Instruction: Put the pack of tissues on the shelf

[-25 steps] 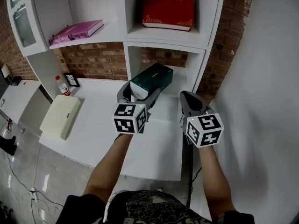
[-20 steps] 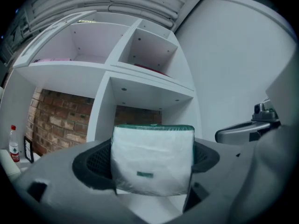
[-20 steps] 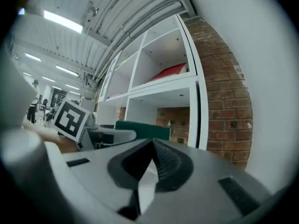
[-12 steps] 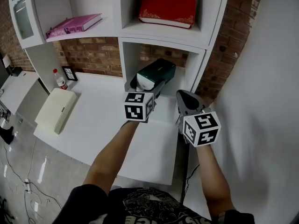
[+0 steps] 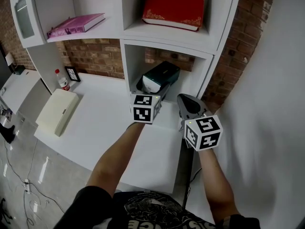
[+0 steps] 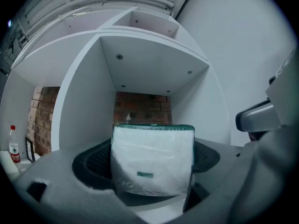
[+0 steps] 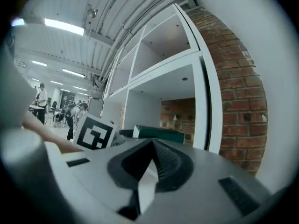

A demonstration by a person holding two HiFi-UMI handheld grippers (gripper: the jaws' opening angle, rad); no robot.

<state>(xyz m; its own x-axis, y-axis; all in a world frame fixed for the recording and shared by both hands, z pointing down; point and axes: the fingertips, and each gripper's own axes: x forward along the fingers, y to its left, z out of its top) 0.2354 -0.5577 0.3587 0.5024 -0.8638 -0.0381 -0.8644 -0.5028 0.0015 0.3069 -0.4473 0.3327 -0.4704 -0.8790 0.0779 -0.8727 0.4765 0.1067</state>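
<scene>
The pack of tissues [image 5: 161, 77] is dark green with a white end. My left gripper [image 5: 151, 89] is shut on it and holds it at the mouth of the lower shelf compartment [image 5: 138, 61]. In the left gripper view the pack's white end [image 6: 153, 160] fills the gap between the jaws, with the compartment's brick back [image 6: 142, 107] straight ahead. Whether the pack touches the surface below, I cannot tell. My right gripper [image 5: 189, 107] hangs to the right of the pack, shut on nothing. From the right gripper view [image 7: 148, 167] the pack [image 7: 159, 133] shows to the left.
A red book [image 5: 174, 6] lies in the compartment above and a pink book [image 5: 76, 25] on the left shelf. On the white desk [image 5: 105, 113] lie a cream case [image 5: 58, 111], a small bottle [image 5: 60, 81] and a little frame [image 5: 73, 74]. A white wall [image 5: 271, 104] closes the right.
My left gripper has carried the pack forward and slightly right, up to the lower compartment's opening. The right gripper has barely shifted.
</scene>
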